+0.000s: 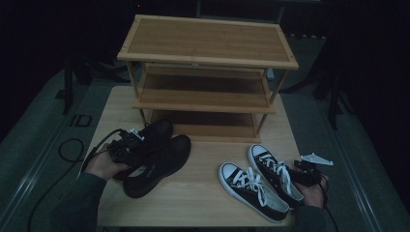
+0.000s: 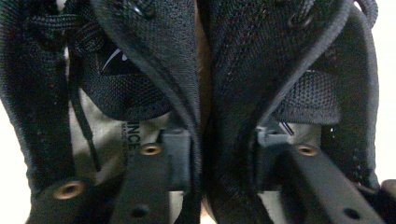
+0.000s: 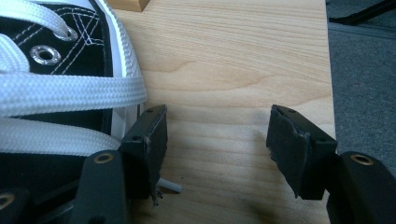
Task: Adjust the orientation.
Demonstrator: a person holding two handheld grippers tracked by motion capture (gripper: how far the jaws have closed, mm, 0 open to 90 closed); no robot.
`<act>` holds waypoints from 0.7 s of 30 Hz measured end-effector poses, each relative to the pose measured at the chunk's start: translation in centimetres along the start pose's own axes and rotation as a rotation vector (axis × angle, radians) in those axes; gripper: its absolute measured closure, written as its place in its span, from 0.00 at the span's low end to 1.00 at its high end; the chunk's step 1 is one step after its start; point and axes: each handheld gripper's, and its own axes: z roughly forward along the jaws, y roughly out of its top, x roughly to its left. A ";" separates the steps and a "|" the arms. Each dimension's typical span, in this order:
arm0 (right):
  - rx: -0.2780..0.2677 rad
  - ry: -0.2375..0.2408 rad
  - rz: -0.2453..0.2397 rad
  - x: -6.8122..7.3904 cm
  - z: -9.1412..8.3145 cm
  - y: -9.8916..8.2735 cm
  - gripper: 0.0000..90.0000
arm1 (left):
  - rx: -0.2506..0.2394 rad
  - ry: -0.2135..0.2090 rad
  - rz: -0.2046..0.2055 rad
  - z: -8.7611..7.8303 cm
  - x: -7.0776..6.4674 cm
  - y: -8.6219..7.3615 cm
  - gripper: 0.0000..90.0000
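The pair of black mesh lace-up shoes [image 1: 154, 154] lies side by side on the left of the light wooden tabletop [image 1: 203, 198], in front of a three-tier bamboo shoe rack [image 1: 208, 72]. The left hand-held gripper [image 1: 126, 145] pinches their two adjoining inner collars, one jaw inside each shoe; the left gripper view shows the grey insoles [image 2: 107, 135]. The right hand-held gripper [image 1: 303, 170] rests with jaws spread, nothing between them, beside the black canvas sneakers with white laces [image 1: 263, 181]. Grey carpet and dark surroundings ring the tabletop. The rack's shelves hold nothing.
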 end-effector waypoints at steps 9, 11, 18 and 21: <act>-0.001 0.000 -0.001 0.0 0.0 0.0 0.42 | -0.015 0.026 0.008 0.0 -0.1 -0.1 0.94; 0.000 0.000 0.000 0.0 0.0 0.0 0.42 | -0.020 0.029 0.009 -0.1 -0.1 -0.1 0.94; 0.000 0.000 0.000 0.0 0.0 0.0 0.42 | -0.052 0.017 -0.001 -0.1 -0.2 -0.2 0.95; -0.001 0.000 -0.001 0.0 0.0 0.0 0.42 | -0.066 0.020 -0.008 -0.3 -0.3 0.0 0.95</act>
